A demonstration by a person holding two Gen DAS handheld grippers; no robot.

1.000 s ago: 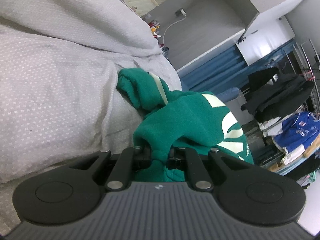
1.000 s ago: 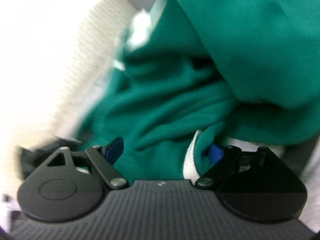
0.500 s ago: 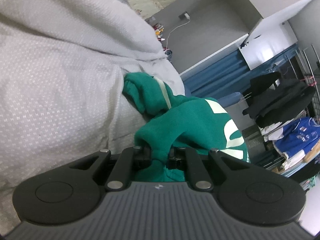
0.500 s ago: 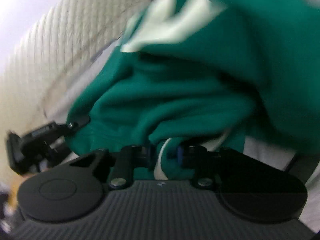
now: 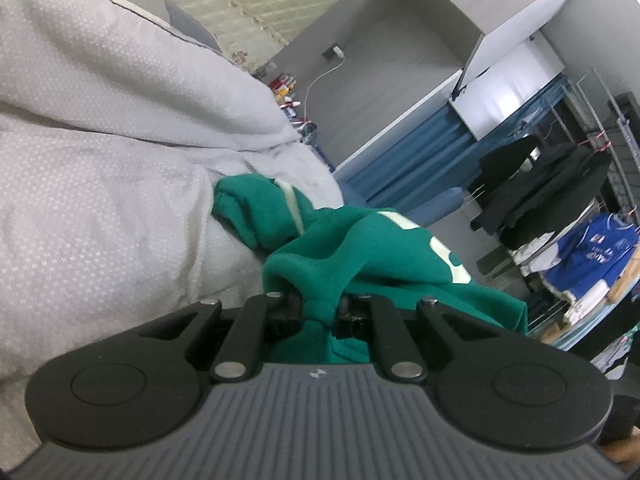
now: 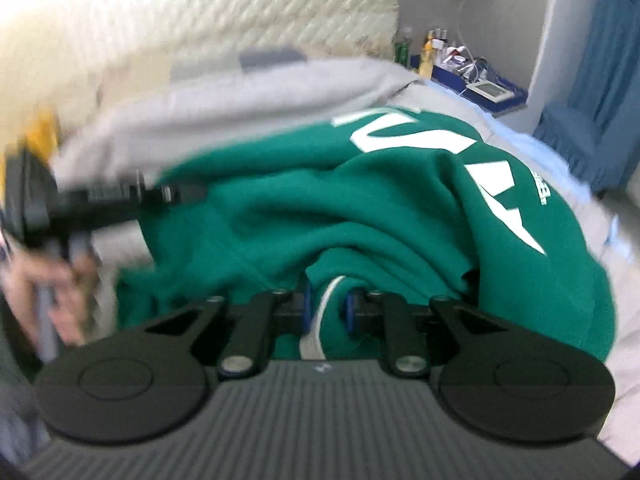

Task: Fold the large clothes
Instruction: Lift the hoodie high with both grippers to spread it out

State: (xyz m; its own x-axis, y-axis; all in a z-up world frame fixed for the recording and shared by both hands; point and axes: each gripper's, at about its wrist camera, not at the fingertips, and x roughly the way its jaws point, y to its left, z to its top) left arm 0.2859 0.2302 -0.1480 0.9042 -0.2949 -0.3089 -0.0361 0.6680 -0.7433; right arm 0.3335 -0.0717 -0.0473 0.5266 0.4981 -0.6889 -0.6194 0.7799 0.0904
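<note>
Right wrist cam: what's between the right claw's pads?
A bunched fold of the green sweatshirt, including its white ribbed trim, sits between the right claw pads as they close on it. Shows in the right wrist view.

Green sweatshirt (image 6: 400, 208) bunched, lifted off bed

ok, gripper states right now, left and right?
Left gripper: shut on a fold of the green fleece sweatshirt with white lettering.
Right gripper: jaws closing, blue pads already pressing a sweatshirt fold with a white edge.
</note>
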